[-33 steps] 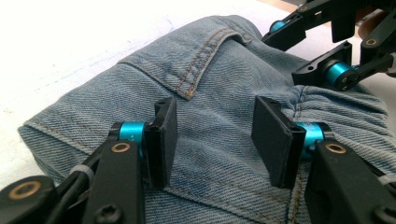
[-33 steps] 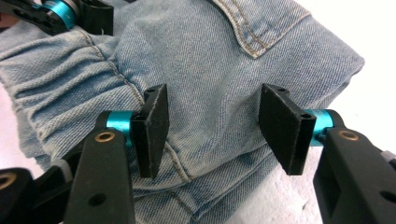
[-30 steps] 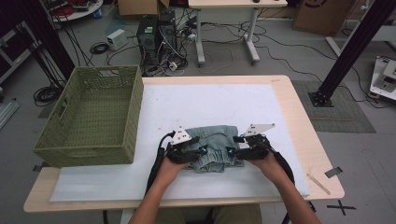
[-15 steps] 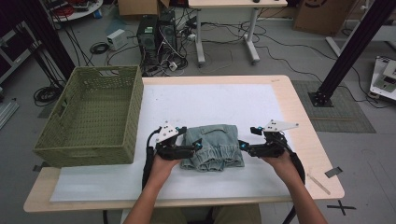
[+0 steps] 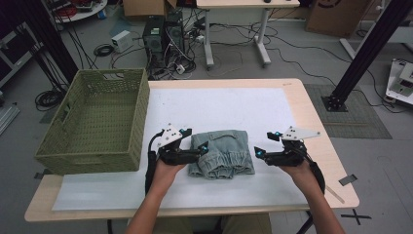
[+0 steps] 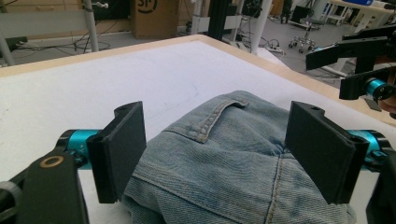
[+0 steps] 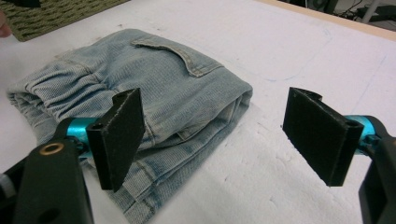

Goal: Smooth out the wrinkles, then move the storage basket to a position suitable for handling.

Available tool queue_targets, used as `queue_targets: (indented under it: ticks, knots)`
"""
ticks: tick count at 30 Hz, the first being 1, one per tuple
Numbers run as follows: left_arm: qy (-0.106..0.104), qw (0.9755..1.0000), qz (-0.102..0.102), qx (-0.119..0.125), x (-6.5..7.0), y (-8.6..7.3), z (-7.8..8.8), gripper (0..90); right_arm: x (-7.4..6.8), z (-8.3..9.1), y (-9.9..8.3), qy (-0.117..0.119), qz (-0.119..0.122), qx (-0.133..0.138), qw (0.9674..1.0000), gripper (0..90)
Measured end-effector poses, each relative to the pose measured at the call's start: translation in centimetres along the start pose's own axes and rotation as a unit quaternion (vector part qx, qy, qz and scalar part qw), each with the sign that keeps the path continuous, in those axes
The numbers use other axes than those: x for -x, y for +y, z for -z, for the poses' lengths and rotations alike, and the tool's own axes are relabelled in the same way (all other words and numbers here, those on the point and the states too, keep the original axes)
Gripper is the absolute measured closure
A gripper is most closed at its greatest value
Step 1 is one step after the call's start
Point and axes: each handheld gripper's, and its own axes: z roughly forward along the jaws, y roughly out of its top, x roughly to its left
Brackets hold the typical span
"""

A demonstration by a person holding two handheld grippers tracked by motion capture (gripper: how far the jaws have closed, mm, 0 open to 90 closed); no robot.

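A folded pair of light-blue jeans (image 5: pixel 221 153) lies on the white sheet near the table's front, back pocket up. My left gripper (image 5: pixel 195 140) is at its left edge, pointing right. Its jaws have just been opening and stand open (image 6: pixel 219 149), straddling the jeans (image 6: pixel 215 186) without pressing on them. My right gripper (image 5: pixel 265 143) hovers just off the right edge, pointing left. Its jaws have also just been opening and stand open (image 7: pixel 219 137). One jaw is over the jeans' (image 7: pixel 140 70) folded corner, the other over bare sheet.
A green woven basket (image 5: pixel 97 117) stands at the table's left, close to my left hand. The white sheet (image 5: pixel 234 105) covers most of the wooden table (image 5: pixel 316 122). Desks, cables and a black frame stand on the floor beyond the far edge.
Both grippers have let go of the jeans, opened and drawn apart, the left one leftward and the right one rightward, both a little higher. The jeans stay folded on the sheet.
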Motion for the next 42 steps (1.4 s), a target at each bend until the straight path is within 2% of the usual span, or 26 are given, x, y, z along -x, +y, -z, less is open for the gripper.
queue_targets:
  ticks: [13,15,18,21,23,29,34,38,42]
  knots:
    - [0.009,0.9999,0.006,-0.003,-0.4,0.0,0.7,20.5,-0.1,-0.1,0.2,0.000,-0.002,0.004,1.0000,21.2]
    - [0.012,0.9999,-0.002,-0.005,-0.2,0.1,0.9,20.8,-0.2,-0.1,0.2,-0.003,-0.005,0.005,1.0000,21.2]
    - [0.006,1.0000,-0.006,-0.004,0.1,0.4,1.3,21.3,-0.4,-0.2,0.2,-0.003,-0.005,0.007,1.0000,21.2]
    - [0.003,0.9998,-0.019,-0.001,0.3,0.5,1.6,21.4,-0.6,-0.2,0.2,-0.003,-0.004,0.009,0.9999,21.2]
    - [0.020,0.9993,-0.031,0.006,0.6,0.6,2.0,21.7,-0.7,-0.2,0.2,0.000,-0.005,0.006,1.0000,21.2]
    - [0.012,0.9996,-0.020,0.014,0.5,1.3,3.6,21.4,-0.8,0.0,-0.1,-0.001,-0.001,0.006,1.0000,21.2]
    - [0.011,0.9996,-0.022,0.014,0.8,1.8,4.4,21.4,-0.7,0.3,-0.3,-0.002,-0.002,0.008,1.0000,21.2]
    - [0.012,0.9993,-0.019,0.030,0.8,2.6,5.5,21.4,-0.6,0.5,-0.5,-0.001,-0.007,0.010,0.9999,21.2]
    - [0.010,0.9986,-0.029,0.043,0.6,2.9,6.5,21.4,-0.6,0.7,-0.6,-0.001,-0.008,0.015,0.9999,21.2]
